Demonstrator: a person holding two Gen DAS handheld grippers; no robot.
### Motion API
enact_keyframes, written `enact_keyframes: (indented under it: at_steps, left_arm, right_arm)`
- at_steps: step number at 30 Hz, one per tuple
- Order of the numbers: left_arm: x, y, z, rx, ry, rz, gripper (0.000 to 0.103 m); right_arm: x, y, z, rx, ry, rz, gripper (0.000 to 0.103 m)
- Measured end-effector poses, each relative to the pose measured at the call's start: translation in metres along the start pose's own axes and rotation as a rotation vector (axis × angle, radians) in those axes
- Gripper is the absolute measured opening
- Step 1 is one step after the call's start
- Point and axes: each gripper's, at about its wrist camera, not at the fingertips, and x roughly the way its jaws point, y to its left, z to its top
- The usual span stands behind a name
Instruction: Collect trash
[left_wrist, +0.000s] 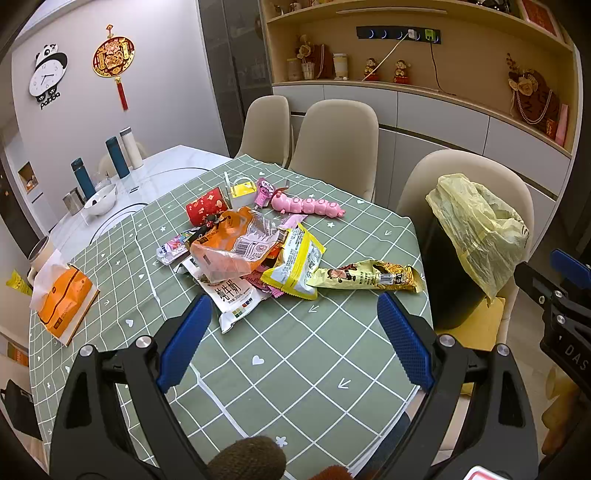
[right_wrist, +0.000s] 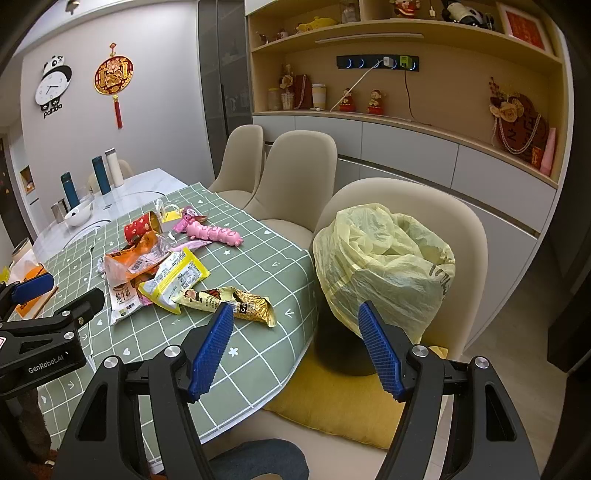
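Both grippers, left (left_wrist: 295, 343) and right (right_wrist: 295, 350), hover with fingers wide and empty over crumpled snack wrappers (left_wrist: 255, 254) heaped on the green checked surface (left_wrist: 295, 354) (conveniently beside the yellow-lined black bin (right_wrist: 380, 266)).

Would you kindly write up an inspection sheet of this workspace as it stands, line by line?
Surface: green grid tablecloth over a white table.
Job's things: wrapper pile mid-table; gold snack wrapper nearest the table edge; black bin with yellow liner on a chair beside the table.
Clutter: pink caterpillar toy, red can, tissue pack, bowl, flasks.
Grippers: left gripper open, empty, over the cloth; right gripper open, empty, between table edge and bin.
Cables: two leads hanging from the shelf power strip.
Surroundings: beige chairs, shelving, panda clock.
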Motion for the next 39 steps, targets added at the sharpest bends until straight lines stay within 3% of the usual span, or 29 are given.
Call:
enact_keyframes:
  at_steps: [2,39]
  left_arm:
    - [-0.0036,0.0154,0.0069,0.005,0.005,-0.011,0.087]
    - [-0.0057,0.0189,0.0070,0.002,0.001,-0.006,0.087]
  right_arm:
    - [-0.0003,-0.0001,-0.0001,0.001,0.000,0.000,0.066]
    - [0.0023,-0.0002,-0.0038,0.004,0.014,0.018,0.066]
